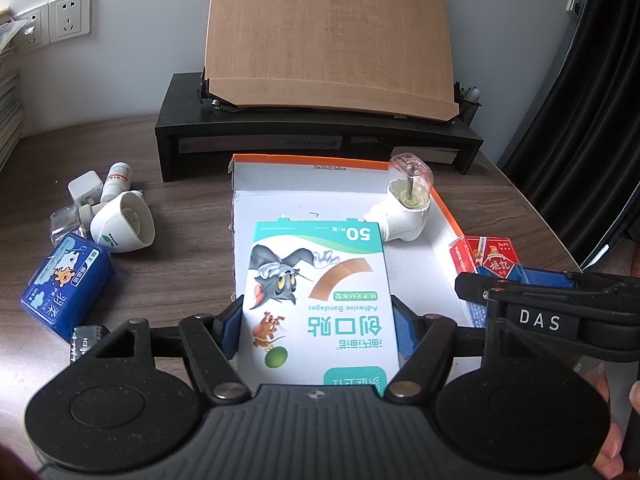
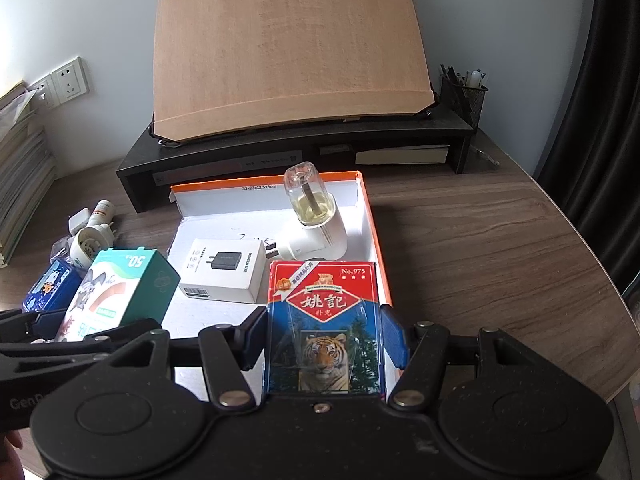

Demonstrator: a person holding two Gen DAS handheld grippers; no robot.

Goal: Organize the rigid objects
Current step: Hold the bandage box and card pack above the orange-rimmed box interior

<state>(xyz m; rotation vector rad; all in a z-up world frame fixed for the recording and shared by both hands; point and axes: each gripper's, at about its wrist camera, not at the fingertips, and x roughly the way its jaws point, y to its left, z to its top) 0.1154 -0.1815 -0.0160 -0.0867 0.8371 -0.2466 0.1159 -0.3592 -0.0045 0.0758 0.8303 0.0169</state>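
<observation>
The left gripper [image 1: 318, 330] has its fingers clamped on the long sides of a box of bandages [image 1: 320, 300], held flat over the near end of the open cardboard tray [image 1: 448, 208], which suits sliding it in beside what is already there. The right gripper [image 2: 324, 344] has its fingers clamped the same way on a pack of playing cards [image 2: 324, 320], poised at the tray's near right corner, so each hand seems to be bringing one item to the same container. Both boxes are gripped across their narrow width, probably because that is the span the fingers can close on firmly. Just past them, inside the tray, a white charger box [image 2: 222, 270] lies flat toward the left and a plug-in mosquito repellent [image 2: 316, 220] with its clear liquid bottle stands toward the far right wall; the floor near the front looks free for the two held boxes, though the grippers hide part of it. On the desk [image 2: 480, 240] left of the tray wait the unsorted things: a blue box [image 1: 66, 284], a white plug-in holder [image 1: 122, 222] on its side, a small white bottle [image 1: 116, 180] and a white adapter [image 1: 84, 188], bunched close together. Farther back, a black riser [image 2: 304, 144] carries a tilted wooden board [image 2: 288, 48].
</observation>
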